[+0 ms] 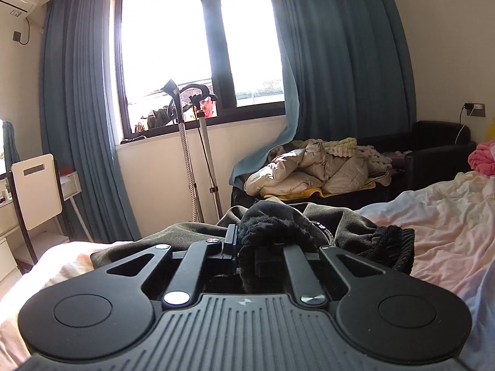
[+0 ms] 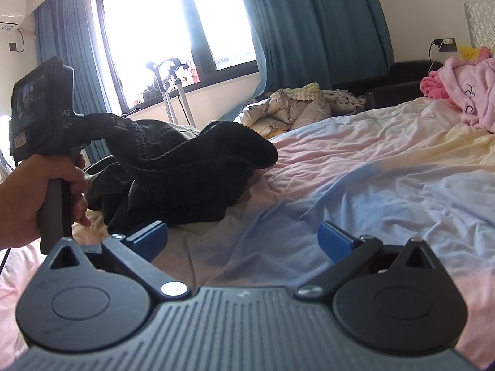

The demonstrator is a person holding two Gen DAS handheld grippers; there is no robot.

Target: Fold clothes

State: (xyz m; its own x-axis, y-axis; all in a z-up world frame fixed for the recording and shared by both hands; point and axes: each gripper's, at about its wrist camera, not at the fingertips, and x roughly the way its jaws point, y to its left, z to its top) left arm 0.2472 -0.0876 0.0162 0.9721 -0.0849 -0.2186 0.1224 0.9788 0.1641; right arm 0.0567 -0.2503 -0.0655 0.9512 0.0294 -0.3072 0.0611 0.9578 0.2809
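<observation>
Daylight from a wide window (image 1: 201,46) framed by blue curtains (image 2: 309,31) falls across a bed (image 2: 371,160) whose rumpled sheet runs pink, pale blue and cream. Ahead of the left gripper (image 1: 247,247), its jaws are drawn close together on a bunched black knit edge of a dark garment (image 2: 191,167); in the right wrist view a hand (image 2: 34,191) holds that gripper raised, so the knit part hangs from it in a sagging arc while the rest lies heaped on the sheet beneath. The right gripper (image 2: 243,238) stands wide, its blue pads (image 2: 335,238) well apart with only bare sheet between them, and the garment lies ahead of it and to its left. Farther ahead of both grippers, a pile of pale quilted clothing (image 1: 309,170) rests on a dark sofa (image 1: 433,154), and a pink garment (image 2: 464,86) lies far off to the right gripper's right. As I judge it, the step in hand is lifting the dark garment by one edge to open it out, since it is still crumpled rather than flat or folded. What comes next would call for the right gripper to take a second point on the fabric, such as the free knit end nearest it, so the two can draw the piece taut and lay it flat on the bed.
</observation>
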